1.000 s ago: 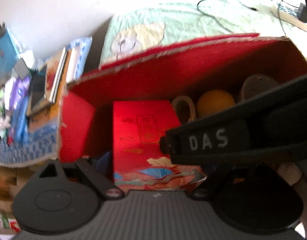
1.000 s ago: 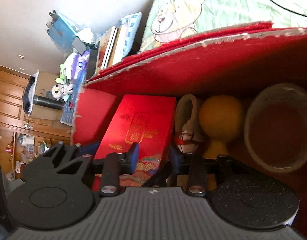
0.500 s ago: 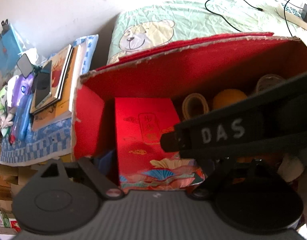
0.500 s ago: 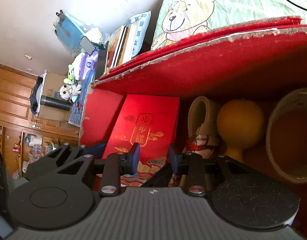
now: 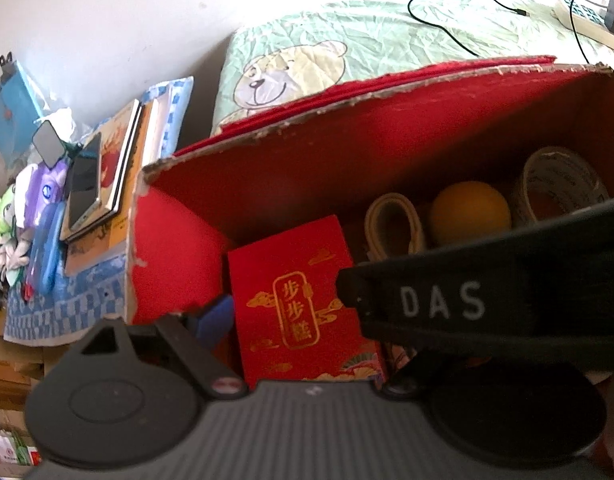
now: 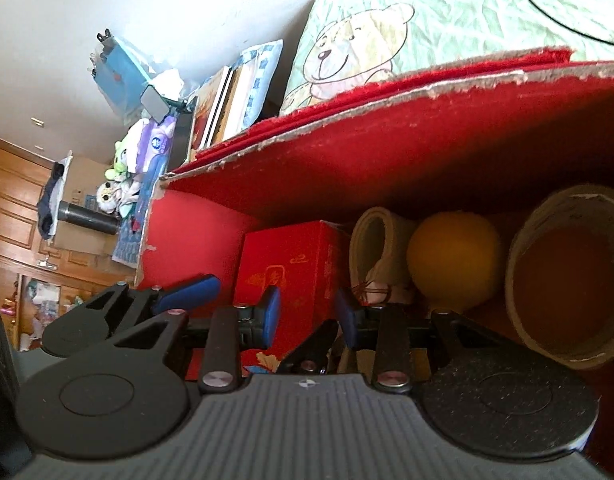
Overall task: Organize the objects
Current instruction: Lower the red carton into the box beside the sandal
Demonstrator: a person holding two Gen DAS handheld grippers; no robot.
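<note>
While your right gripper [image 6: 307, 316] hangs over the near edge of the red storage box [image 6: 347, 160], its blue fingers [image 6: 271, 310] stand apart on either side of the red gift box's [image 6: 295, 264] near end, and contact cannot be told. That gift box lies in the left half of the storage box, with a pale tape roll [image 6: 373, 248], an orange ball [image 6: 453, 264] and a large tape roll [image 6: 563, 288] lined up to its right. Your left gripper [image 5: 295, 344] is spread wide and empty, one blue finger [image 5: 215, 316] left of the gift box, the other hidden behind your right gripper's body.
</note>
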